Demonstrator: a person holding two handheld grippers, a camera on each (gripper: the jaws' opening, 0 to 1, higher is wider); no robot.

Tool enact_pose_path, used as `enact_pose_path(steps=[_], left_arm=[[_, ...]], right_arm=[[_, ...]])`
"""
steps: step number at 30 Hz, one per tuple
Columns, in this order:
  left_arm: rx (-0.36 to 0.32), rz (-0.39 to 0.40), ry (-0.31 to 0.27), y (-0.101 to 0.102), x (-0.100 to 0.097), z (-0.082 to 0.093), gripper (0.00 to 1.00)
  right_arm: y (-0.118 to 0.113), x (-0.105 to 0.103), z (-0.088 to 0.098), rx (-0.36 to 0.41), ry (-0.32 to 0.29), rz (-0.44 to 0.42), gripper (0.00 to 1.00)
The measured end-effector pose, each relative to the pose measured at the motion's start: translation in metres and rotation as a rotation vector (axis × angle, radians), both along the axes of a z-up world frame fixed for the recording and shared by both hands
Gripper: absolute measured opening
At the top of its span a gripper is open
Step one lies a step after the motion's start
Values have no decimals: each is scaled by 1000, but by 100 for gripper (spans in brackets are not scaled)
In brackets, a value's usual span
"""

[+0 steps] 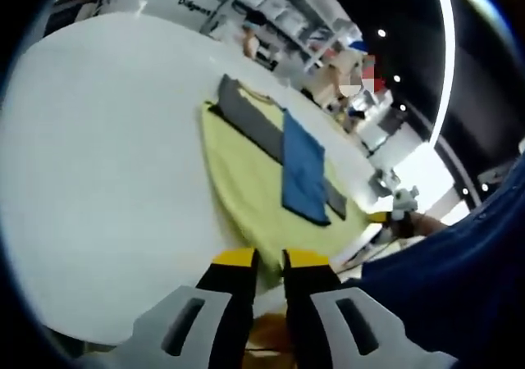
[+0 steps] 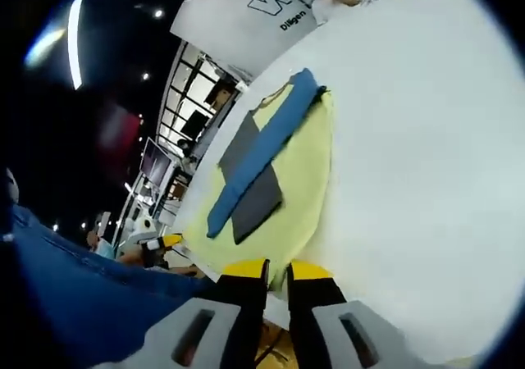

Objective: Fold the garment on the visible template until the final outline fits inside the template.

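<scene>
The garment (image 1: 302, 172) lies folded into a narrow grey-and-blue strip on the yellow template (image 1: 246, 189), on the white bench (image 1: 98, 172). Both the left gripper (image 1: 271, 259) and right gripper (image 2: 276, 266) hover near the template's edge, jaws nearly closed, holding nothing.

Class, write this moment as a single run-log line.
left gripper: shut, empty, at mat edge | right gripper: shut, empty | blue cloth folded across grey garment on yellow mat | white table

Both tongs (image 1: 271, 260) (image 2: 277, 266) nearly closed, empty.
</scene>
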State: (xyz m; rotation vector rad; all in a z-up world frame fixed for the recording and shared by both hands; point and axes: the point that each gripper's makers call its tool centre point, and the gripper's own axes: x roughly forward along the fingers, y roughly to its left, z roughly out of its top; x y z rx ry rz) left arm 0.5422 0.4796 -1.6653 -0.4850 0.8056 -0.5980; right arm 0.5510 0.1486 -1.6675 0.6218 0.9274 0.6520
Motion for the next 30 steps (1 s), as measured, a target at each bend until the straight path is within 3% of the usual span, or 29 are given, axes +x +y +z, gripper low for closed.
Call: enact_pose_path(steps=[12,14,19,25,30], left_arm=[[53,21,57,5,-8,-14,3],[30,28,58,8,-12,-11,3],[50,-4,70,9,-28,-15,3],[41,-9,82,14,-49,-12,2],[17,14,59,12,-51,5,2]], right_arm=[[-5,1,-1,1,11,-48,0],[-8,-3,-1,3,21,-62,0],[-6,-18,2,13,29,-58,0],[-5,-41,4,43,67,-68,0],[-3,-41,16,78,51,-103,0]])
